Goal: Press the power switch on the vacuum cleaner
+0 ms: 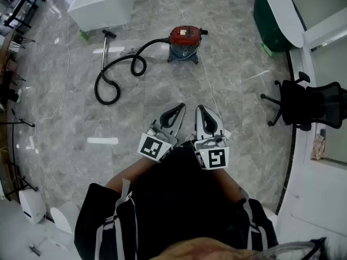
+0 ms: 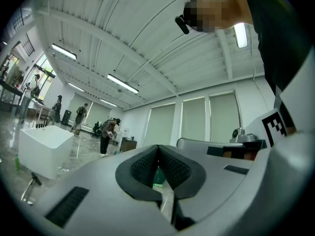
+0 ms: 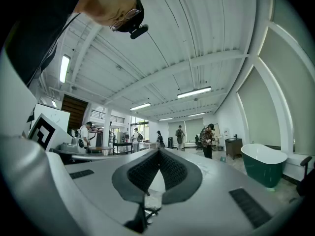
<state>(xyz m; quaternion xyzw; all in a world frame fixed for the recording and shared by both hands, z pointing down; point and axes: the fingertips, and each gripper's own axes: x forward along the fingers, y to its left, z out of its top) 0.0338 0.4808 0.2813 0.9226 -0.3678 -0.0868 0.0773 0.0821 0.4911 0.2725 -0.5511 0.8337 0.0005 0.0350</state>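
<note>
**Floor** (image 1: pixel 244 91): open marble between the person and the task's thing. A green bathtub (image 1: pixel 271 20) and an office chair (image 1: pixel 303 104) lie off to the right of the right claw (image 1: pixel 199 109). A white block (image 1: pixel 103 4) stands far ahead and to the left of the left claw (image 1: pixel 180 108). None of these is on the direct path.

**Vacuum cleaner** (image 1: pixel 184 43): a red lid over a blue-grey drum, upright on the floor, well ahead of both claws and roughly where they aim. Its power switch is too small to pick out at this range; it is probably on the red lid.

**Hose** (image 1: pixel 116 75): runs from the drum and lies looped ahead and to the left of the left claw, so the straight approach is free of it.

**Cord** (image 1: pixel 209 85): thin and white, trailing from the drum back toward the right claw. It is judged the one thing to step round.

**Claws:** each gripper view shows its jaws pressed together at the tips and pinching nothing, with only the room visible through the slit below them. The claws are held side by side close to the body, tips forward. This is judged a carrying posture for the walk-up, with the press not yet begun. Closed tips also make one blunt point, which suits pushing a switch.
</note>
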